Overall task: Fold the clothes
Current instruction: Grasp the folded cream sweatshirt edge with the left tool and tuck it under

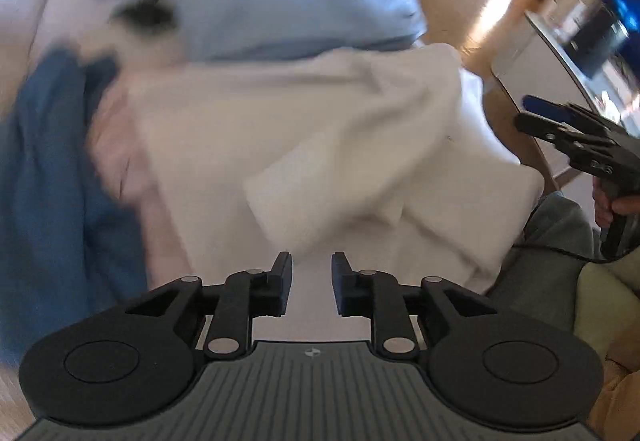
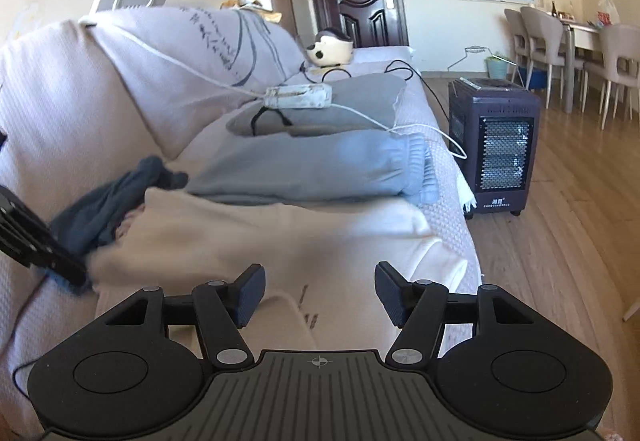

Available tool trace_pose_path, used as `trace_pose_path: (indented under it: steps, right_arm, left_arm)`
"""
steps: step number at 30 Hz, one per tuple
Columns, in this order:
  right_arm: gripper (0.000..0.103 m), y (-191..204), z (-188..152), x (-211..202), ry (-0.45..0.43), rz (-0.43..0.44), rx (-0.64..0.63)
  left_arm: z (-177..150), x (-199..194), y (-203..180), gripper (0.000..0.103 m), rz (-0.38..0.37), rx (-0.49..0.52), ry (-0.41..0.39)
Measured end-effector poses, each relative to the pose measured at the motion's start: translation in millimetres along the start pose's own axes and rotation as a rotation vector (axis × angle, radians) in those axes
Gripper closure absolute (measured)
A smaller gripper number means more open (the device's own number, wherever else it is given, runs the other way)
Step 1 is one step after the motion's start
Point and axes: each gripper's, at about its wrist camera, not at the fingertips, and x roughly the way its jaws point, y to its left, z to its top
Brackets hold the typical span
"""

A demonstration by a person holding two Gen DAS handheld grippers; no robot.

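A cream garment [image 1: 320,145] lies spread on the sofa, partly folded, with a folded flap near its front. It also shows in the right wrist view [image 2: 248,237]. My left gripper [image 1: 312,281] is open and empty just above its near edge. My right gripper [image 2: 320,291] is open and empty over the cream garment; it also shows at the right of the left wrist view [image 1: 540,117]. A folded light-blue garment [image 2: 320,169] lies behind it, and a dark blue garment [image 2: 108,205] lies crumpled to the left. The left wrist view is motion-blurred.
A grey folded cloth [image 2: 332,105] with a white power strip [image 2: 298,96] and cables sits further along the sofa [image 2: 60,113]. A dark heater [image 2: 494,145] stands on the wooden floor to the right. Dining chairs [image 2: 548,41] and a table stand far right.
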Motion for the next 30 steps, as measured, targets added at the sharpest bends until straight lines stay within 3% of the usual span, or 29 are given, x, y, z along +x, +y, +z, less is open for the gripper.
trace_pose_path:
  steps: [3,6,11,18,21,22,23,25,28,30]
  right_arm:
    - [0.041,3,1,2,0.005,-0.017,-0.006]
    - [0.041,-2,2,9,0.028,-0.022,0.04]
    - [0.042,-24,0,26,0.092,0.018,0.21]
    - [0.043,-52,20,56,0.116,0.016,0.342]
    - [0.047,-59,32,80,0.136,0.006,0.368]
    - [0.055,-60,33,88,0.15,-0.006,0.362]
    - [0.069,-62,34,96,0.165,-0.026,0.363]
    - [0.091,-66,33,107,0.187,-0.051,0.352]
    - [0.099,-72,30,112,0.206,-0.102,0.308]
    - [0.103,-81,25,108,0.208,-0.187,0.297]
  left_arm:
    - [-10,-3,13,0.059,-0.023,-0.078,-0.034]
    - [-7,-8,10,0.038,-0.04,-0.082,-0.097]
    - [25,0,-19,0.035,-0.103,-0.002,-0.18]
    - [78,56,-77,0.031,-0.169,0.251,-0.171]
    - [92,91,-86,0.042,-0.124,0.265,-0.112]
    - [96,100,-84,0.061,-0.115,0.25,-0.086]
    - [99,106,-79,0.069,-0.12,0.21,-0.064]
    - [101,106,-66,0.074,-0.149,0.127,-0.056]
    - [101,92,-48,0.086,-0.166,0.044,-0.067]
    - [96,83,-30,0.087,-0.154,-0.018,-0.065]
